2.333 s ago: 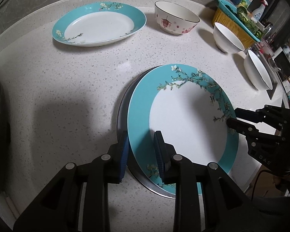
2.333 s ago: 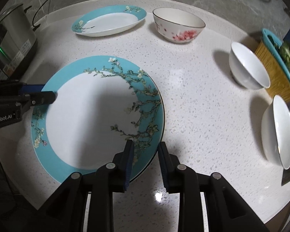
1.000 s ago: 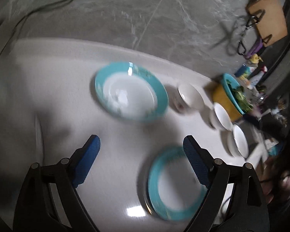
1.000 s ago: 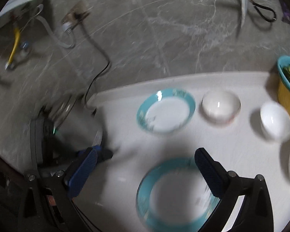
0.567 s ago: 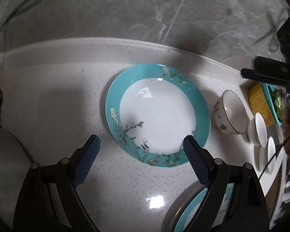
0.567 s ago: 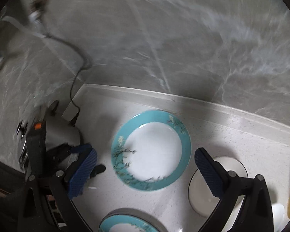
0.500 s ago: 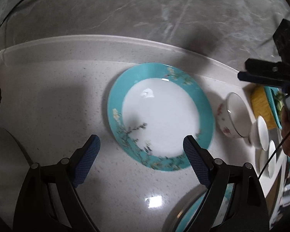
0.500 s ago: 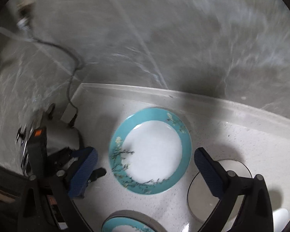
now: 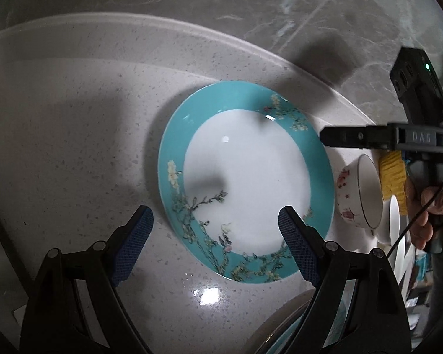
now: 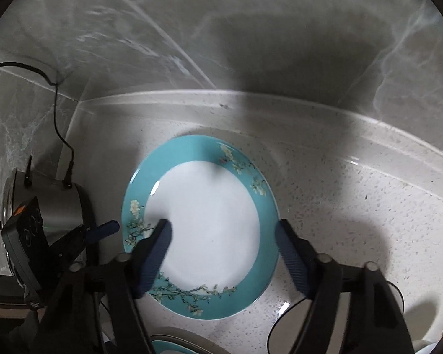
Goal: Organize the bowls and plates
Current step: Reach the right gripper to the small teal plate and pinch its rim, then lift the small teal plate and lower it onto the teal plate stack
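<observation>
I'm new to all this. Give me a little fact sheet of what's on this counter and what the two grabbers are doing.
surface: speckled white counter
main item: teal-rimmed plate, lying flat, not gripped
other dishes: flowered bowl beside the plate; second teal plate at the near edge
left gripper: open, above the plate's near rim
right gripper: open, jaws have just been closing, over the plate
appliance: steel cooker at the counter's left

A second teal plate [image 9: 336, 324] is cut off by the bottom edge in both wrist views, largely covered by gripper frames. The white bowls [image 9: 394, 221] at the right are partly hidden behind a flowered bowl [image 9: 358, 194] and a hand [image 9: 437, 206]. The yellow basket [image 9: 394, 174] is mostly blocked. The wall [image 10: 162, 44] is smeared.
</observation>
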`<state>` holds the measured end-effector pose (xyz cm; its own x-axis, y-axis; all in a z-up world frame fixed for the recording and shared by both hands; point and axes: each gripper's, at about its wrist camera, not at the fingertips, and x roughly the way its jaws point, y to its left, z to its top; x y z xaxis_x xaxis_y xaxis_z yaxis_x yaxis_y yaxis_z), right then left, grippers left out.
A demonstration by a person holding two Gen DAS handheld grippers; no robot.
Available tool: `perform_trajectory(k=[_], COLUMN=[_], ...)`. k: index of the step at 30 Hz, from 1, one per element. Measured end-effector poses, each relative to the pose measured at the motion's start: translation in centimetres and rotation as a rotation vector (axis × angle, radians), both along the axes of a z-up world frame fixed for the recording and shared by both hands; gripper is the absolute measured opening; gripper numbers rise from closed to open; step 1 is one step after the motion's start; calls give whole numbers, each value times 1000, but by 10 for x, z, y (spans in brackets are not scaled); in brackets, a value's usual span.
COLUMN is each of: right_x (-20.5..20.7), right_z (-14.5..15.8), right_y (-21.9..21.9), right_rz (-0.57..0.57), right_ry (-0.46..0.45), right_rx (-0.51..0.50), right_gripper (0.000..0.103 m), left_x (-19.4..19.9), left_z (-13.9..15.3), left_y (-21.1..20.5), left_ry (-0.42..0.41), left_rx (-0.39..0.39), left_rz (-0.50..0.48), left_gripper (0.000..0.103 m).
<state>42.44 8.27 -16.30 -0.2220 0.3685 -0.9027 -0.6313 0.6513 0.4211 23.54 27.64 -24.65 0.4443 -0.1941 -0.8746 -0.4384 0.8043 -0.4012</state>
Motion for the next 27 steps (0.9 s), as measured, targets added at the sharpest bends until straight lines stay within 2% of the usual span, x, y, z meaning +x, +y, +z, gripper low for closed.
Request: perform_trajectory(k=[1,3,8,13,14,15,16,19,22,27], right_x=[1,3,6,4,4,5,5,4,2,-4], right_z=[-2,-6,-18,-26,-26,-28,-30,-35,-42,-43], right_y=[1,1,2,2,3,3,2,3,10,17], right_rz=[2,-1,-21,-7,-3,-3,-6,1,2,11], right_ry=[-3,-7,5,18,17,20,24,26,38,13], right_rx=[-15,-32,-85,-105,-109,-115,-122,-152,-184,-207], right_gripper=[69,67,62,53,51,49,45,34,32,21], left_x=[1,1,2,-1,-2,-3,-4,-7,-6,-1], left_z=[-2,-7,-22,-26,-27,-28,-28,-31,-32,-31], left_y=[1,7,14,21,23,24,25,26,30,34], left_ry=[13,32,70,66,59,56,54,47,48,54], left_rx=[2,-2,-26,-49,-64,-71,-78,-98,-108,-94], left_rz=[10,25,49,71,74,76,76,74,78,85], left_gripper=[85,73,56,49,41,26,23,19,19,19])
